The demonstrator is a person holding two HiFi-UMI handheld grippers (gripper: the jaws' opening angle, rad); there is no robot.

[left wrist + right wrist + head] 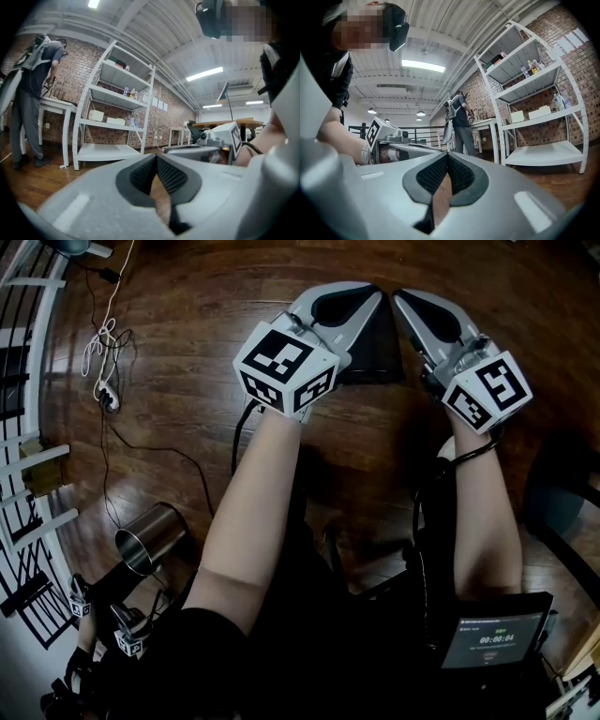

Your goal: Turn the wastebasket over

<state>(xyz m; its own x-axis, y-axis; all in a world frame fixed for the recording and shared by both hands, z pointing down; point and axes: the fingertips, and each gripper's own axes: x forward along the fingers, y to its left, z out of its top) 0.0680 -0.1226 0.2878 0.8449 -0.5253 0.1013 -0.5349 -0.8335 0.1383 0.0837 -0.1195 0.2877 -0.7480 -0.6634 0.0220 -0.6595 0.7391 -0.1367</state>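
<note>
- The left gripper point(367, 296) is held out level over the wooden floor point(187, 306). In the left gripper view its pads are pressed together at the tips point(155, 157), with nothing between them.
- The right gripper point(405, 301) is just beside it, tips nearly side by side. It too is closed tight and empty point(446, 154).
- The wastebasket point(152, 536), a shiny metal cylinder, is on the floor at the lower left of the head view, beside the person's left leg. It is well apart from both grippers, and neither touches it. Its open rim faces the camera; whether it stands upright or leans cannot be told.
- A dark trapezoid shape point(375, 348) lies on the floor below the gap between the grippers; what it is cannot be told.
- A white cable point(101, 352) trails across the floor's far left corner.
- A white shelf rack point(117, 108) stands against a brick wall.
</note>
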